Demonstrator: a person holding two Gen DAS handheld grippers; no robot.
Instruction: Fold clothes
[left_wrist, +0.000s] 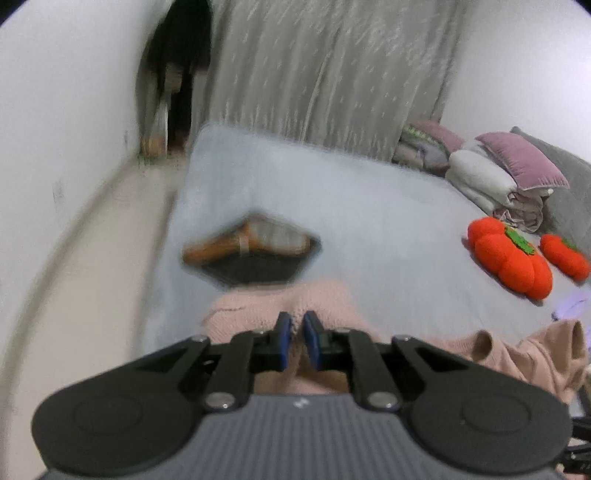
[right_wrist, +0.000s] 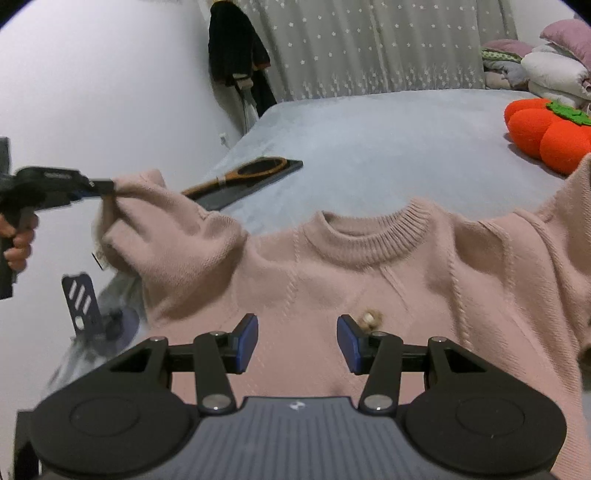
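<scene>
Blue-padded fingers (right_wrist: 245, 341) of the right gripper (right_wrist: 298, 341) are being held wide apart over the chest of the pink sweater (right_wrist: 369, 280), gripping nothing. Knit at the sleeve end is being pinched between the nearly closed pads of the left gripper (left_wrist: 297, 338), seen from the right wrist view being carried by a hand (right_wrist: 20, 236) and lifting that sleeve off the grey bedspread (right_wrist: 388, 147). Neck up and front showing, the sweater is being spread near the bed's edge, its other sleeve trailing off to the right.

Judging from this, the loose knit could be slipping from so small a pinch, or the body could be dragged askew, since nothing is pinning it down. A wooden hairbrush (right_wrist: 236, 175) on a dark flat board (right_wrist: 255, 184) is lying just beyond the raised sleeve and could be snagged or swept. Orange pumpkin cushions (right_wrist: 546, 136) and stacked bedding (left_wrist: 509, 181) are sitting well apart on the right
</scene>
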